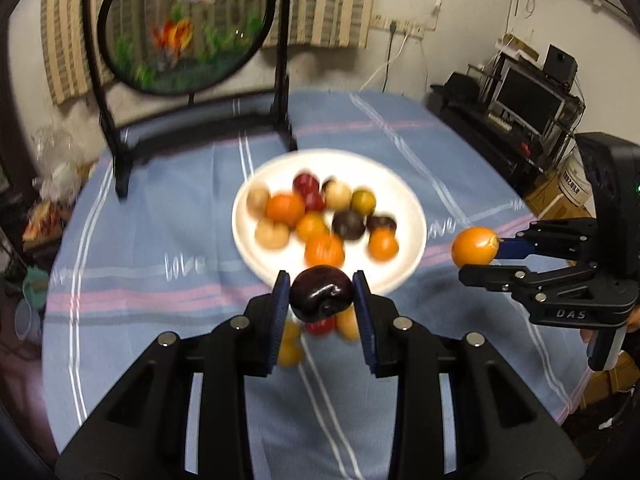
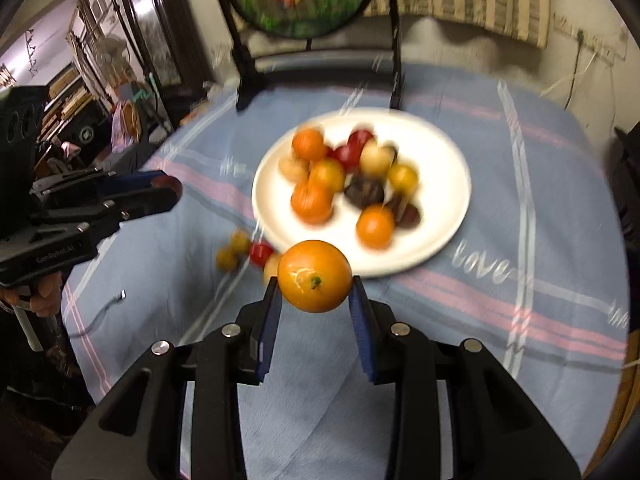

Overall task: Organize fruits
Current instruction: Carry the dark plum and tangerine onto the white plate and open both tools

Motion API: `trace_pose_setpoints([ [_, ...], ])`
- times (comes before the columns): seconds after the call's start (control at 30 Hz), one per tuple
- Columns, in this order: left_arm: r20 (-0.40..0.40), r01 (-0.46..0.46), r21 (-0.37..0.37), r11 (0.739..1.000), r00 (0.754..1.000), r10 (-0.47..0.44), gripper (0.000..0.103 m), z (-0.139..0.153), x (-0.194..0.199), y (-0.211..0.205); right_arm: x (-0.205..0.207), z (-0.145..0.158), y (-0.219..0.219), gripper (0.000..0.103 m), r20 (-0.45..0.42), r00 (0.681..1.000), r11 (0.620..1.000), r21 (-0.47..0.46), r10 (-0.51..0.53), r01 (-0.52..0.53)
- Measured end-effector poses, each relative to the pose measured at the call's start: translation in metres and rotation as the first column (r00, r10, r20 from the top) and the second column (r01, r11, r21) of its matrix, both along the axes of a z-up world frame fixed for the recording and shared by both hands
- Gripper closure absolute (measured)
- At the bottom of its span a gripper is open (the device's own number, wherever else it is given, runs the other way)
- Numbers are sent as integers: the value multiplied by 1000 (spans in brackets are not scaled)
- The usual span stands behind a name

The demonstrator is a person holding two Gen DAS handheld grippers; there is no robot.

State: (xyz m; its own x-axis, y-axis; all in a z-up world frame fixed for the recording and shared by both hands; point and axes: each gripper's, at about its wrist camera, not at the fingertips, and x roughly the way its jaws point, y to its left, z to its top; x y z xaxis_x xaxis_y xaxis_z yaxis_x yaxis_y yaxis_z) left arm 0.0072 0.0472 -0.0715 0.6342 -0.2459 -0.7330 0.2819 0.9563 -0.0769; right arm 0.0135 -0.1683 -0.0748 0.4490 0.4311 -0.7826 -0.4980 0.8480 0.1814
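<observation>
My left gripper (image 1: 321, 294) is shut on a dark purple plum (image 1: 320, 292), held above the tablecloth just short of the white plate (image 1: 404, 196). My right gripper (image 2: 315, 280) is shut on an orange (image 2: 315, 276), also raised in front of the plate (image 2: 444, 152). From the left wrist view the right gripper (image 1: 478, 254) shows at the right with its orange (image 1: 475, 247). From the right wrist view the left gripper (image 2: 168, 192) shows at the left. The plate holds several fruits: oranges, red, yellow, pale and dark ones. A few loose fruits (image 2: 250, 254) lie on the cloth beside the plate.
A blue striped tablecloth (image 1: 132, 264) covers the round table. A black stand with a round goldfish panel (image 1: 184, 28) rises behind the plate. A small dark stem or cord (image 2: 108, 304) lies on the cloth at left. Shelves and clutter surround the table.
</observation>
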Motion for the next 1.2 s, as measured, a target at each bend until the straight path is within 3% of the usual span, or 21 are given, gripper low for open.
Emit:
trace_pose_setpoints([
  [0.17,53,-10,10,1000,999,9,71,28,30,-19,27,39,-8,68,84,996,999,20,-30,28],
  [0.37,30,-44,38,998,999,43,71,22,63,-36,57,45,-8,68,100,993,998,28,-60,58],
  [0.77,-20,-58,125,990,998,61,71,-10,102,-54,105,10,5,68,24,998,999,2,-52,52],
  [1.2,-83,-77,139,987,993,89,71,-47,133,-53,146,-36,7,68,-64,994,996,-23,-85,84],
])
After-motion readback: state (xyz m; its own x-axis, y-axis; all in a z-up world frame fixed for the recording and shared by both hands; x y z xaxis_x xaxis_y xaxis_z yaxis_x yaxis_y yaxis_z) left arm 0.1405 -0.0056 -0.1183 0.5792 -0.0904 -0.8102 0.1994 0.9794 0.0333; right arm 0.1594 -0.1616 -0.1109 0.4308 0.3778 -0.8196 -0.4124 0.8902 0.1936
